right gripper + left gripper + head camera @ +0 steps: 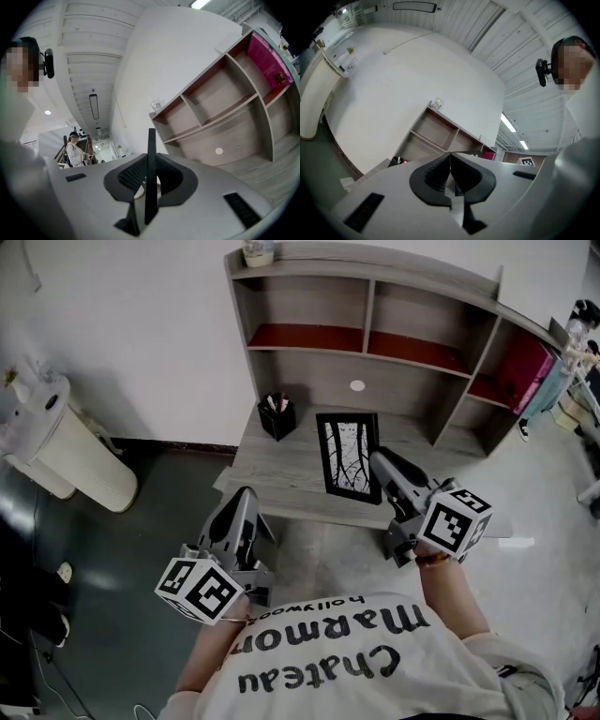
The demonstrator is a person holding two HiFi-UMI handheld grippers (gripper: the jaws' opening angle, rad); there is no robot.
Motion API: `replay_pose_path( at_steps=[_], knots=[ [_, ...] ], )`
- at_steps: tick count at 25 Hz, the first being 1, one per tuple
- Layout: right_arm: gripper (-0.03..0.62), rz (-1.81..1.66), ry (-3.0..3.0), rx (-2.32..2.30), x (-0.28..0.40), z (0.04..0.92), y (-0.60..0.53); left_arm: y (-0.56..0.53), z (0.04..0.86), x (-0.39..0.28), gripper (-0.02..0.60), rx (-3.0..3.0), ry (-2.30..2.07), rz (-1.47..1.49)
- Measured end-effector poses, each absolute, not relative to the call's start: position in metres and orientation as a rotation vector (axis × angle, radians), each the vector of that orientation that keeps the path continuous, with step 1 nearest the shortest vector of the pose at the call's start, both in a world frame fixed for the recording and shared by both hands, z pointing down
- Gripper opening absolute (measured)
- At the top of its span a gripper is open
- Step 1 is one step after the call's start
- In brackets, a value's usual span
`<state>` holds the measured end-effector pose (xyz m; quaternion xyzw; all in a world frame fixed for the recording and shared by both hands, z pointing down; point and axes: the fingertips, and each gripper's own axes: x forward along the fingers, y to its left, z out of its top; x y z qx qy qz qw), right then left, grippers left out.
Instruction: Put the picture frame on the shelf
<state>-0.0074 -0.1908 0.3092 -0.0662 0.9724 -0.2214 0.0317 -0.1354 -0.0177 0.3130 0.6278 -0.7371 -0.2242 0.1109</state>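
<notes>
While the head view shows one picture frame [349, 456] over the desk [281, 474], long axis 12-to-6 o'clock, its 3 o'clock edge pinched by the right gripper [377, 461], the left gripper [450, 157], in its own view, is closed on nothing, and the right gripper view shows the frame edge-on between clamped jaws.

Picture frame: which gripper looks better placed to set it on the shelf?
Right. The right gripper holds the picture frame by its edge, jaws shut on it, in front of the shelf. The left gripper is shut on nothing and hangs farther back.
</notes>
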Motion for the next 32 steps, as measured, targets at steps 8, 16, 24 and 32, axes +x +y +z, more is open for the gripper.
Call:
replay_pose_path(
  at_steps=[8, 16, 24, 32],
  knots=[
    [0.067, -0.657, 3.000, -0.275, -0.018, 0.302, -0.195, -0.015, 0.312, -0.159, 0.017, 1.839, -2.163, -0.607],
    [0.067, -0.626, 3.009, -0.335, -0.036, 0.295, -0.218, -0.023, 0.318, -0.183, 0.017, 1.821, -2.151, -0.601],
    [0.067, -0.619, 3.004, -0.353, -0.068, 0.292, -0.252, -0.032, 0.320, -0.219, 0.017, 1.775, -2.160, -0.676],
    [0.067, -0.607, 2.950, -0.411, -0.103, 0.284, -0.292, -0.046, 0.319, -0.267, 0.017, 1.734, -2.210, -0.624]
  ],
)
